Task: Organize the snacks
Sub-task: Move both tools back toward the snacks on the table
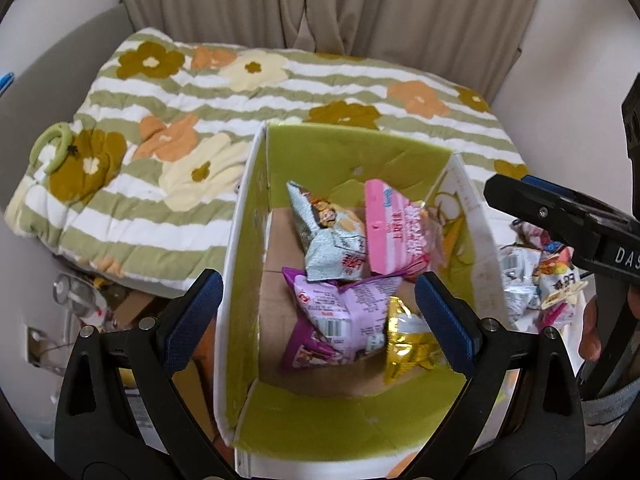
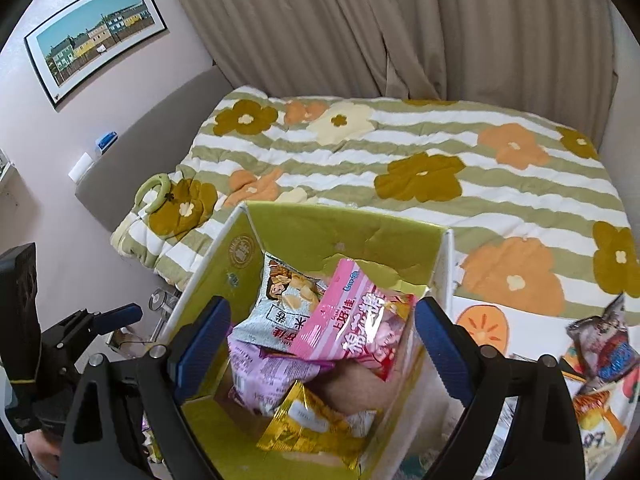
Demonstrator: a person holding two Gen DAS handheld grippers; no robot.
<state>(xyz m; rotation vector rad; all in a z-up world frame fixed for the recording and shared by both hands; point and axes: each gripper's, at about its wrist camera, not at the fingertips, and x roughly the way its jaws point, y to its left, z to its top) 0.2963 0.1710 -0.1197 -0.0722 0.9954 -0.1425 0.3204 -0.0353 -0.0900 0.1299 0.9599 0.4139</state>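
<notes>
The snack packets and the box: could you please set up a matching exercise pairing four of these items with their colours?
Items:
1. marshmallow packet
2. box interior
3. crinkled packet nearest the camera
4. packet under the marshmallows

Colours:
A. gold
B. purple
C. pink
D. yellow-green

Pairs: 1-C, 2-D, 3-A, 4-B
</notes>
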